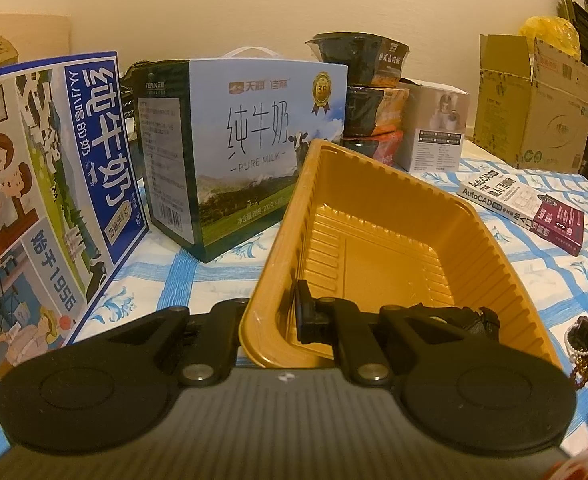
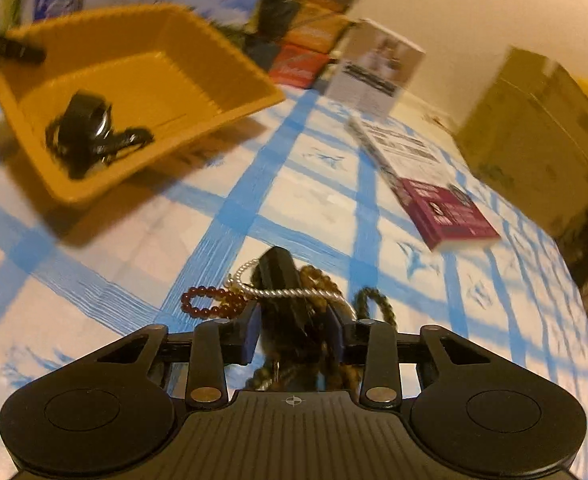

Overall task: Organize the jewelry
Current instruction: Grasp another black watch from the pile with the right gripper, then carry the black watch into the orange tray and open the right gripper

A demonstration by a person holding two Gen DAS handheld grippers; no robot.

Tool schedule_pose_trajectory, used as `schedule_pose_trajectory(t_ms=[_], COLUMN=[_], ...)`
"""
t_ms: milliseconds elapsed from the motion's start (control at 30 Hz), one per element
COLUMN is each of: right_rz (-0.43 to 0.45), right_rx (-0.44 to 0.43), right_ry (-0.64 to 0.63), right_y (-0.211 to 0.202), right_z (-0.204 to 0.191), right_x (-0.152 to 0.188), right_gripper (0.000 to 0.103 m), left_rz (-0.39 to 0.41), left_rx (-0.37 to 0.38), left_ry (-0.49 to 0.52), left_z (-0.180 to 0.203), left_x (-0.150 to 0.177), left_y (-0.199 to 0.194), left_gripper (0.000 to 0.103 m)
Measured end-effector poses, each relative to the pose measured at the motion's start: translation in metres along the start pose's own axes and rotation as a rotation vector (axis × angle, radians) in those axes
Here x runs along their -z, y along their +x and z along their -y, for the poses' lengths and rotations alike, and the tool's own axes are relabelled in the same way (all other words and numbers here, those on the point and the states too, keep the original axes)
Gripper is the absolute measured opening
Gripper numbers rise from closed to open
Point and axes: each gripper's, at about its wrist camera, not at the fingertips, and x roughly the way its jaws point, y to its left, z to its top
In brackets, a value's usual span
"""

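We are tidying up the jewelry. Our left gripper (image 1: pixel 277 316) is pinching the near wall of the yellow tray (image 1: pixel 378 216) and tipping it up off the desk (image 1: pixel 221 276). In the right view the tray (image 2: pixel 197 60) is sitting at about ten o'clock, with a black watch (image 2: pixel 89 128) already lying inside.

Our right gripper (image 2: pixel 294 334) is closing around a tangle of jewelry (image 2: pixel 289 300): a dark band, a white pearl string (image 2: pixel 294 291), red beads (image 2: pixel 201 304) and brown beads. The fingers are touching the pile on both sides, so we think it is pinching the pile. In the left view the pile (image 1: pixel 586 336) is sitting at three o'clock, just beside the tray.

We think this is the picking-up step. Next we should lift the pile, carry it toward ten o'clock and drop it in the tray. The loose strings could slip out, so we should go slowly.
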Motion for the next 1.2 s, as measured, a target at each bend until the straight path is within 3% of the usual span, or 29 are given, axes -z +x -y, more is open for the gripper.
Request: schedule_pose_trajectory(t_ms=[100, 200, 500, 567, 867, 1000, 1200], right_rz=[0.0, -0.017, -0.114, -0.127, -0.145, -0.151, -0.137], right_rx=[-0.002, 0.001, -0.194, -0.225, -0.208, -0.197, -0.216], right_ry=[-0.057, -0.058, 0.392, 0.441, 0.493, 0.458, 0.488], right_y=[0.011, 0.015, -0.021, -0.031, -0.046, -0.039, -0.041], right_z=[-0.002, -0.003, 0.016, 0.01, -0.009, -0.011, -0.009], right_x=[-0.004, -0.008, 0.0, 0.005, 0.015, 0.013, 0.01], right_gripper=[0.024, 0.023, 0.022, 0.022, 0.024, 0.027, 0.022], left_rz=[0.001, 0.0, 0.001, 0.0, 0.001, 0.002, 0.001], left_rx=[0.0, 0.0, 0.003, 0.003, 0.005, 0.006, 0.007], left_ry=[0.001, 0.0, 0.0, -0.002, -0.003, -0.003, -0.003], left_z=[0.0, 0.0, 0.0, 0.0, 0.001, 0.001, 0.003], left_x=[0.0, 0.0, 0.0, 0.001, 0.002, 0.002, 0.001], left_y=[0.0, 0.0, 0.0, -0.001, -0.002, -0.003, -0.004], left_gripper=[0.009, 0.009, 0.009, 0.009, 0.009, 0.009, 0.008])
